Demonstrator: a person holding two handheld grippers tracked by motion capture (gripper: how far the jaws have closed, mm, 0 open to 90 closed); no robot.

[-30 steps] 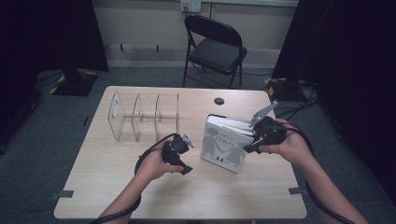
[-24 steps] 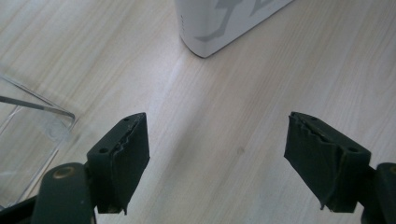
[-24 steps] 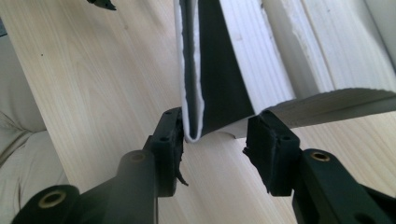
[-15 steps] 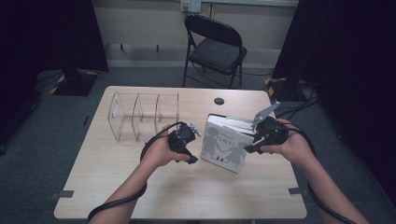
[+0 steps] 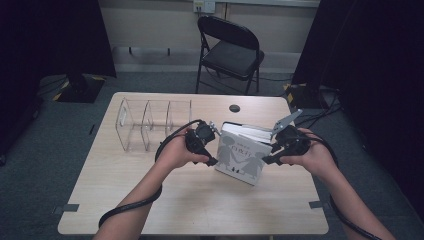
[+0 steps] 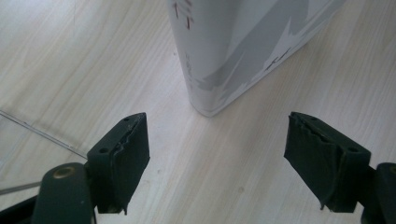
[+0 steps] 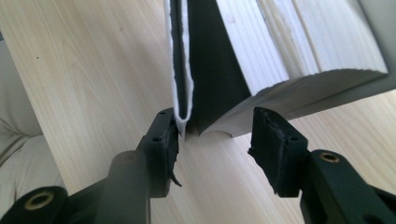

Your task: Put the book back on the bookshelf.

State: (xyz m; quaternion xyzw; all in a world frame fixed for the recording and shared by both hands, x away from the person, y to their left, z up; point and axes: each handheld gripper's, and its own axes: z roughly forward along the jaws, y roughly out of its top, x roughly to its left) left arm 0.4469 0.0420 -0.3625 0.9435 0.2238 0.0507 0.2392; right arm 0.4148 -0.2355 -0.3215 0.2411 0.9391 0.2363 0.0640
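A thick white book [image 5: 240,159] stands tilted on the wooden table [image 5: 150,200], right of centre. My left gripper [image 5: 212,147] hovers at its left side. In the left gripper view the jaws stand wide apart [image 6: 219,158] with the book's spine corner [image 6: 224,56] ahead of them, untouched. My right gripper [image 5: 269,157] is at the book's right edge. In the right gripper view [image 7: 215,128] its jaws have just been opening, and the book's lower corner lies between them. The white-edged cover [image 7: 181,70] rests by the left pad and the fanned pages [image 7: 303,46] lie near the right one.
A clear acrylic divider rack [image 5: 150,125] stands on the table's left half, close behind the left hand. A small black disc [image 5: 234,108] lies near the far edge. A black folding chair [image 5: 230,50] stands beyond the table. Cables trail from both grippers.
The left hand has lifted off the table's front area and moved up and right to the book's left side. The right hand has kept its place at the book's right edge.
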